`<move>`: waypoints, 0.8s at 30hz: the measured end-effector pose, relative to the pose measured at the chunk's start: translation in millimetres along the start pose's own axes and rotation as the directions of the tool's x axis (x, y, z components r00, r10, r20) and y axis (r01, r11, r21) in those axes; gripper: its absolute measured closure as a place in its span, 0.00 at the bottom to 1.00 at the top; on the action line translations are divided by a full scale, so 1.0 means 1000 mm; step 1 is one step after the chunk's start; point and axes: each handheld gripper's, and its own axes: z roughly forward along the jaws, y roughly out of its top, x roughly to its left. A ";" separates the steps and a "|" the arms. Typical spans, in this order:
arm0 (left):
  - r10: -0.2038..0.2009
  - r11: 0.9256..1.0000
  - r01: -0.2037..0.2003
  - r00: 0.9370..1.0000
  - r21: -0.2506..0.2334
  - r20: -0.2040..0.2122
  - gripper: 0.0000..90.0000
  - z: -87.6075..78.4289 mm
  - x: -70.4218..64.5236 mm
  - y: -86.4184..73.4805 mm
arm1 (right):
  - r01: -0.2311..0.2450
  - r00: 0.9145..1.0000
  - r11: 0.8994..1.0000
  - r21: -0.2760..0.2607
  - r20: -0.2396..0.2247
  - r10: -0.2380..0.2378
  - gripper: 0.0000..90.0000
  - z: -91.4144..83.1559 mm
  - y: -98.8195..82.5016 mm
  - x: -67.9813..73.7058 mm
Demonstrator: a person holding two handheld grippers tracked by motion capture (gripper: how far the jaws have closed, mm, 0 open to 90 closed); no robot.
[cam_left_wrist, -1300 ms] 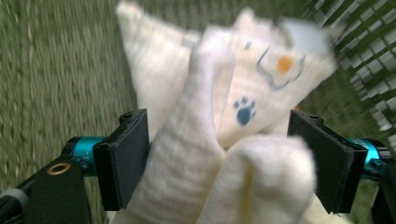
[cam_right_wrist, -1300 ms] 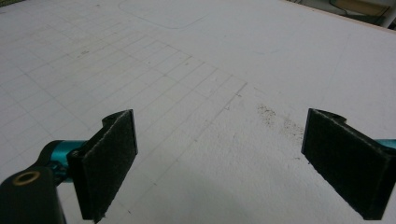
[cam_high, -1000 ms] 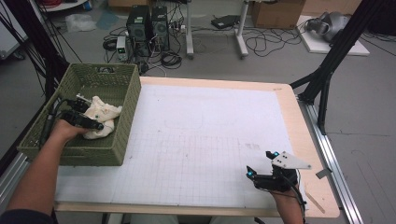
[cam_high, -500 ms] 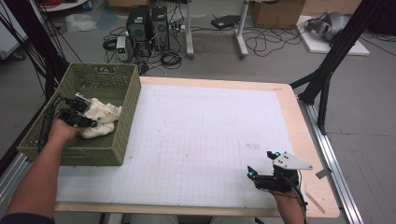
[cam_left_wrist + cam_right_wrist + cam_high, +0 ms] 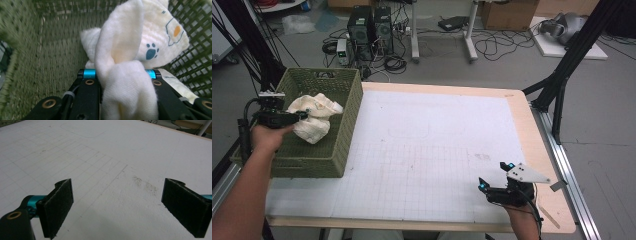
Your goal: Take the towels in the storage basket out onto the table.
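- Left tongs pinch a soft white cloth over the green basket. They have just been closing, and the cloth is between the two black jaws.
- From the left gripper view, the cloth bunches up between the jaws and pokes up past the blue tips. It has a little blue paw print and an orange spot on it.
- Behind the cloth in that view is the woven wall of the basket, with small holes in it.
- From the high view, part of the cloth hangs down inside the basket and part sits up near the rim. The hand that holds the left tongs is at the basket's left side.
- Right tongs are far from the basket, near the front right corner of the table. Their jaws stand wide apart with nothing between them.
- From the right gripper view, the two black pads are wide apart, and between them shows the white sheet with thin grid lines. A small grey smudge is on the sheet between the pads.
- Past the table, on the floor, are black computer boxes and lots of cables.
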 end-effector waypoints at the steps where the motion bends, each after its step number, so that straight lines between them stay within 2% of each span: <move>1: 0.000 1.000 0.000 1.000 0.000 0.000 0.84 0.000 0.000 0.000 | -0.001 1.000 1.000 0.000 -0.001 0.001 0.11 0.000 0.000 0.000; 2: -0.003 1.000 0.003 1.000 -0.021 0.004 0.84 -0.003 0.001 0.001 | 0.001 1.000 1.000 0.000 -0.001 -0.001 0.11 0.000 0.000 0.001; 3: -0.014 0.998 0.014 1.000 -0.066 0.008 0.84 -0.010 0.002 0.002 | -0.002 1.000 1.000 0.000 -0.002 0.002 0.11 0.000 0.000 0.001; 4: -0.014 0.998 0.014 1.000 -0.066 0.008 0.84 -0.010 0.002 0.002 | -0.004 1.000 1.000 0.002 -0.001 0.004 0.11 0.000 0.000 0.001; 5: -0.022 0.994 0.024 1.000 -0.106 0.016 0.84 -0.016 0.002 0.003 | -0.002 1.000 1.000 -0.001 -0.001 0.002 0.11 0.000 0.000 0.001; 6: -0.022 0.994 0.024 1.000 -0.106 0.016 0.84 -0.016 0.002 0.003 | -0.003 1.000 1.000 -0.001 -0.002 0.003 0.11 -0.001 0.000 0.001; 7: -0.028 0.989 0.031 0.999 -0.146 0.027 0.84 -0.020 0.001 0.004 | -0.003 1.000 1.000 -0.001 -0.001 0.003 0.11 -0.001 0.000 0.001; 9: -0.026 0.986 0.031 0.999 -0.163 0.035 0.84 -0.023 0.001 0.004 | -0.002 1.000 1.000 -0.001 0.000 0.002 0.11 -0.001 0.000 0.001; 14: -0.046 0.964 0.059 0.997 -0.261 0.055 0.84 -0.035 -0.002 0.007 | -0.003 1.000 1.000 0.001 -0.001 0.003 0.11 -0.001 0.001 0.002; 15: -0.039 0.956 0.054 0.997 -0.288 0.059 0.84 -0.040 -0.004 0.009 | 0.000 1.000 1.000 -0.002 0.000 0.000 0.11 -0.001 0.001 0.002; 16: -0.033 0.952 0.050 0.998 -0.301 0.060 0.84 -0.043 -0.006 0.010 | 0.002 1.000 1.000 -0.001 -0.002 -0.002 0.11 -0.001 0.001 0.002; 17: -0.033 0.952 0.050 0.998 -0.301 0.060 0.84 -0.043 -0.006 0.010 | 0.002 1.000 1.000 -0.001 -0.002 -0.002 0.11 -0.001 0.001 0.002; 19: -0.026 0.945 0.047 0.997 -0.325 0.068 0.84 -0.047 -0.008 0.012 | 0.004 1.000 1.000 -0.003 0.000 -0.004 0.11 -0.001 0.001 0.003; 20: -0.024 0.939 0.048 0.997 -0.339 0.073 0.84 -0.049 -0.010 0.013 | 0.003 1.000 1.000 -0.001 -0.002 -0.003 0.11 -0.001 0.001 0.003; 21: -0.022 0.928 0.053 0.996 -0.368 0.086 0.84 -0.054 -0.013 0.014 | 0.002 1.000 1.000 0.000 -0.002 -0.002 0.11 -0.001 0.002 0.003; 22: -0.019 0.923 0.052 0.996 -0.382 0.091 0.84 -0.056 -0.014 0.015 | 0.003 1.000 1.000 0.000 -0.002 -0.003 0.11 -0.001 0.002 0.003; 23: -0.019 0.923 0.052 0.996 -0.382 0.091 0.84 -0.056 -0.014 0.015 | 0.005 1.000 1.000 -0.003 -0.003 -0.005 0.11 -0.001 0.002 0.003; 24: -0.013 0.913 0.055 0.994 -0.405 0.106 0.84 -0.060 -0.017 0.016 | 0.003 1.000 1.000 -0.003 -0.003 -0.004 0.11 -0.001 0.002 0.004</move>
